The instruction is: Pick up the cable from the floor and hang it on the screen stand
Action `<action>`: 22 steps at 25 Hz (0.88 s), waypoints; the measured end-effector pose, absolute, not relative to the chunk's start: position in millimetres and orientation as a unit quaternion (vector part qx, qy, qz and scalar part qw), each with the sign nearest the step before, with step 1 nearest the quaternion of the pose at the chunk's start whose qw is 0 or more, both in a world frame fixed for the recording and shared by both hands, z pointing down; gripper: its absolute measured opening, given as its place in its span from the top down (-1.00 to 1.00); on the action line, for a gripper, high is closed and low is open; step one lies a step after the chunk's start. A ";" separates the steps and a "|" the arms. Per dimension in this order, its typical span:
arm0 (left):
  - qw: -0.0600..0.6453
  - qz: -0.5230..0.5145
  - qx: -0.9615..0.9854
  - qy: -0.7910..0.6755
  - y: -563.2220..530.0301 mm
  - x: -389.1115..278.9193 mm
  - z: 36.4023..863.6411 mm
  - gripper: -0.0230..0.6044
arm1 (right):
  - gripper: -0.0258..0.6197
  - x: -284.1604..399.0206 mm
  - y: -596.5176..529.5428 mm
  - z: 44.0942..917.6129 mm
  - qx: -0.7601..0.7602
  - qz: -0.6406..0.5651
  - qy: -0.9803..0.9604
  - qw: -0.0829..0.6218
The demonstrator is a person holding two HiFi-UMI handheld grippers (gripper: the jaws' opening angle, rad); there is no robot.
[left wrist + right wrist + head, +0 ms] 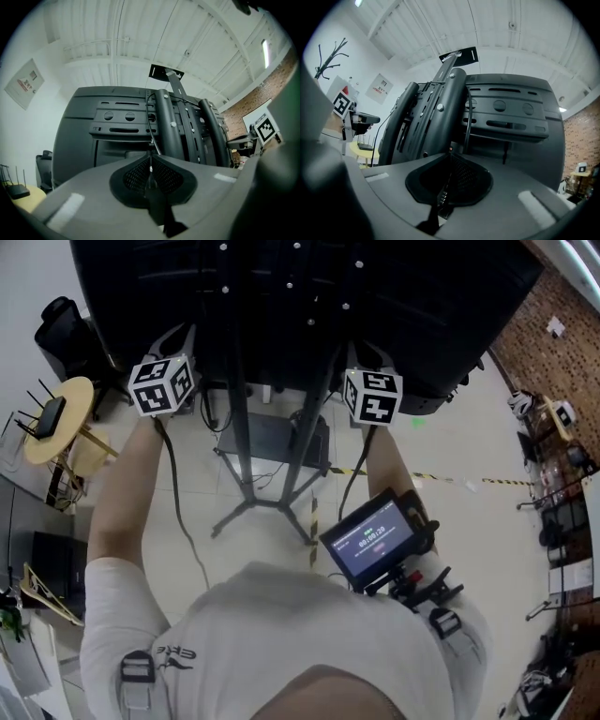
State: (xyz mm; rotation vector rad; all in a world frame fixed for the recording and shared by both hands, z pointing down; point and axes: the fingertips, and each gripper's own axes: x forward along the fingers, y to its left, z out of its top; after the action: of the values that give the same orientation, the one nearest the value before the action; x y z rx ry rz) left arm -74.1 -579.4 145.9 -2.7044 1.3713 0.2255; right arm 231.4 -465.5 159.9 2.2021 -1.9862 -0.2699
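The big black screen (309,296) stands on a black stand (246,427) with splayed legs (272,505). Both grippers are raised at the screen's back; only their marker cubes show, left (159,385) and right (373,397). My left gripper (150,157) is shut on a thin black cable (151,126), which runs up from its tips to the stand's column (168,122). My right gripper (451,152) is shut; a black cable (468,124) hangs from the mount just beyond its tips. Whether anything lies between its pads I cannot tell.
A round yellow table with a router (56,418) and a black chair (61,324) stand at the left. Yellow-black tape (422,476) crosses the floor. Cluttered benches line the brick wall (562,352) at the right. A small monitor (375,538) hangs at the person's chest.
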 end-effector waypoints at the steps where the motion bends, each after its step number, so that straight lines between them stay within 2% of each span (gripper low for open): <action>1: 0.050 0.072 -0.885 0.458 -572.5 -74.2 148.9 0.88 | 0.86 230.9 -463.3 163.5 0.731 -0.088 -0.672 0.081; 7: 0.036 0.069 -0.864 0.498 -525.4 -57.1 166.4 0.89 | 0.88 237.2 -443.3 181.4 0.689 -0.075 -0.717 0.078; 12: 0.033 0.058 -0.854 0.515 -502.0 -58.6 193.0 0.90 | 0.88 211.7 -445.2 200.8 0.656 -0.067 -0.748 0.072; 22: 0.029 0.038 -0.828 0.559 -392.4 -7.1 223.6 0.92 | 0.88 208.5 -380.9 230.0 0.574 -0.048 -0.815 0.064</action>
State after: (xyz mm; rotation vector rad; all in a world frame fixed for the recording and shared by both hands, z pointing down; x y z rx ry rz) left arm -7.1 -392.4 223.6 -2.5530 1.7256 0.1182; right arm 208.5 -380.9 230.0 1.7329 -2.4612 -0.1452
